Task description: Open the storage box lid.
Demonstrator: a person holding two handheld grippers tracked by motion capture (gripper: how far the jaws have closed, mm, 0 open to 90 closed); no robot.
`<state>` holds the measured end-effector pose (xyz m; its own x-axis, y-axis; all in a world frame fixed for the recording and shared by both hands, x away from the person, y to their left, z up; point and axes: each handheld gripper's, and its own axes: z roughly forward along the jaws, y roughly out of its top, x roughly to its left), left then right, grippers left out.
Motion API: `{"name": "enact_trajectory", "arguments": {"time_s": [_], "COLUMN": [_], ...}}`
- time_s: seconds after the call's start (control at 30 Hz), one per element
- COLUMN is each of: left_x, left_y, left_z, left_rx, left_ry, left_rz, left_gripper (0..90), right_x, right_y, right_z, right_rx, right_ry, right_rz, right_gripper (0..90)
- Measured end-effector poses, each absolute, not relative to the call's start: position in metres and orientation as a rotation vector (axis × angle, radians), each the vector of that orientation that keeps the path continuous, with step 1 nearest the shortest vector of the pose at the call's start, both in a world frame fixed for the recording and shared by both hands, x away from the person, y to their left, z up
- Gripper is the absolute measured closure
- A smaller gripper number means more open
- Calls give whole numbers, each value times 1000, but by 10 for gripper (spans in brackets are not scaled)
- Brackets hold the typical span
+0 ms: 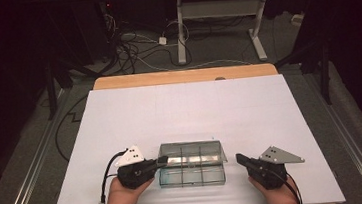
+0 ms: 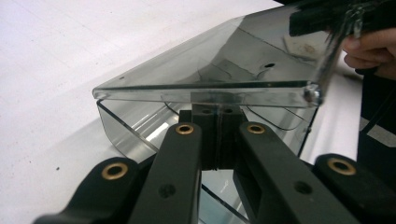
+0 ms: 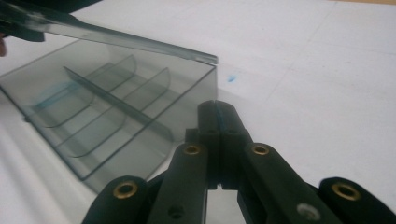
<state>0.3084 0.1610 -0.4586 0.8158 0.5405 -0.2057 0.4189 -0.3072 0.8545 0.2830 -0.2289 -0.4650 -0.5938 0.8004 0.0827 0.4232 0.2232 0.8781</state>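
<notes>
Clear smoky rigid plastic divider box (image 1: 191, 170), light, slick; lid (image 1: 193, 153) part-raised, seemingly propped on pressed-together left tool (image 1: 163, 160). Right tool (image 1: 239, 158) pressed together, apart. Grip the lid's edge.

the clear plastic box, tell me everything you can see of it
The clear plastic box is a shallow, smoky see-through organiser lying flat on the white table near the front edge. Thin dividers split its inside into empty compartments. Its hinged lid is raised part way. The left tongs, shut, are under the lid's edge at the left end. The right tongs, shut, are just off its right end.
</notes>
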Motion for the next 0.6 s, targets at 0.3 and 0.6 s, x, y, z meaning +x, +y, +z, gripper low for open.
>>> {"name": "enact_trajectory", "arguments": {"time_s": [0.3, 0.6], "left_x": [319, 319], "left_y": [156, 158], "left_z": [-457, -459], "left_rx": [1949, 1954], "left_ry": [717, 717], "left_rz": [162, 150], "left_gripper": [876, 876], "right_x": [301, 320], "right_y": [-229, -215], "right_z": [-468, -468], "right_rx": [1168, 1183], "right_ry": [2080, 2071], "right_rz": [1317, 1303], "right_gripper": [900, 900]}}
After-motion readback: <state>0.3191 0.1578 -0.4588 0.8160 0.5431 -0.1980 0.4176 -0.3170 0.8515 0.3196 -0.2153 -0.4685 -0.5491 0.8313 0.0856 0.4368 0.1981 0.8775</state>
